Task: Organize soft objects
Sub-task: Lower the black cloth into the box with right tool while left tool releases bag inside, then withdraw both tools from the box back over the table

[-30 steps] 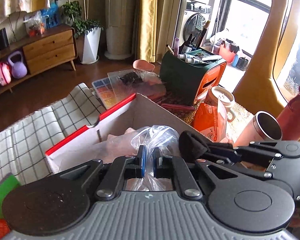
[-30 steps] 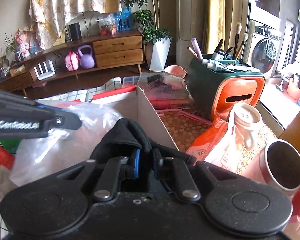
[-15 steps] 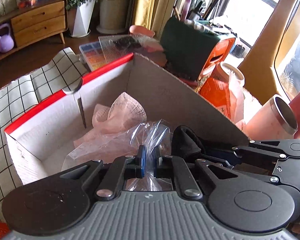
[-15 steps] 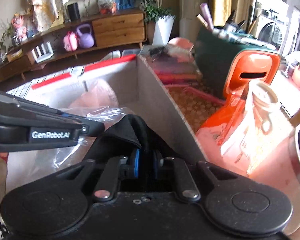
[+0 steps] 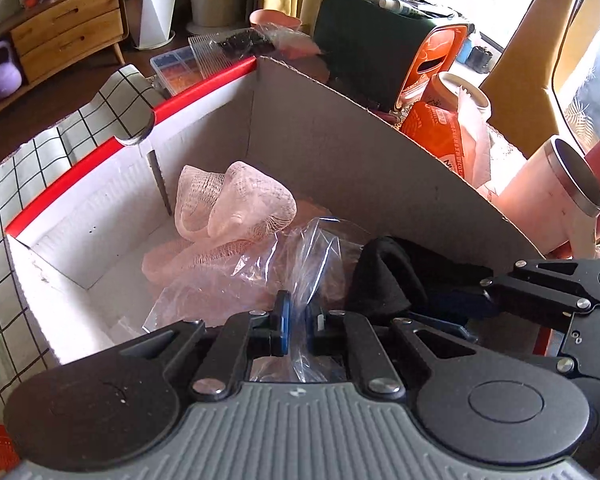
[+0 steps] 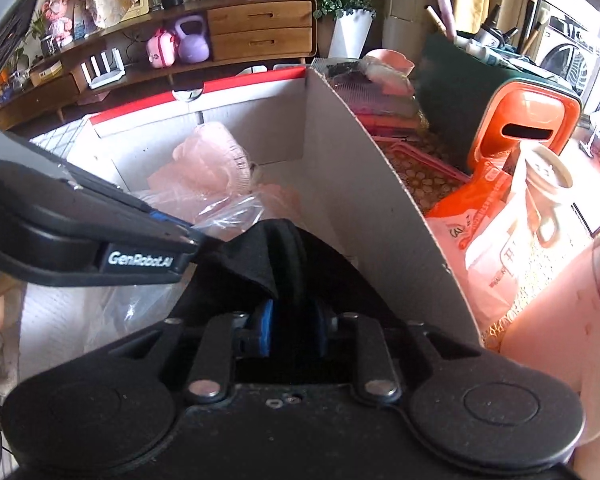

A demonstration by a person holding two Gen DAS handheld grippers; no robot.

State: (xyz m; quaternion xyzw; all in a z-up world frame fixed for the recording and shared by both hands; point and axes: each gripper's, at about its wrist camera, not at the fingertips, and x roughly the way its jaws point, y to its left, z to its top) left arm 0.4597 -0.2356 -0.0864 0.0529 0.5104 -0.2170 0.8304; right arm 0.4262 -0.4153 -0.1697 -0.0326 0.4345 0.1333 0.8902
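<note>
A clear plastic bag [image 5: 300,280] is pinched between the blue pads of the left tool [image 5: 296,322], whose jaws are pressed together on the crinkled film. The bag is thin and glossy, with creases catching the light, and it is held inside the cardboard box [image 5: 340,152], low against the box's near side. Beyond it in the box a pink mesh cloth [image 5: 236,204] is seen, loosely bunched, with a fine net weave and a rolled fold at its top; it lies toward the far corner of the box.

A black fabric piece [image 6: 276,256] is seen between the pads of the right tool [image 6: 292,330], whose jaws are opening. The fabric is matte, dark and folded into a soft hump, and it hangs within the box beside the right-hand grey wall, just next to the plastic bag. Whether the pads touch it at this moment cannot be told with certainty.

The box is white inside, with a red strip along its far rim. Outside the box's right wall an orange pouch [image 5: 440,136] and a pink steel-rimmed cup [image 5: 556,200] are seen.
</note>
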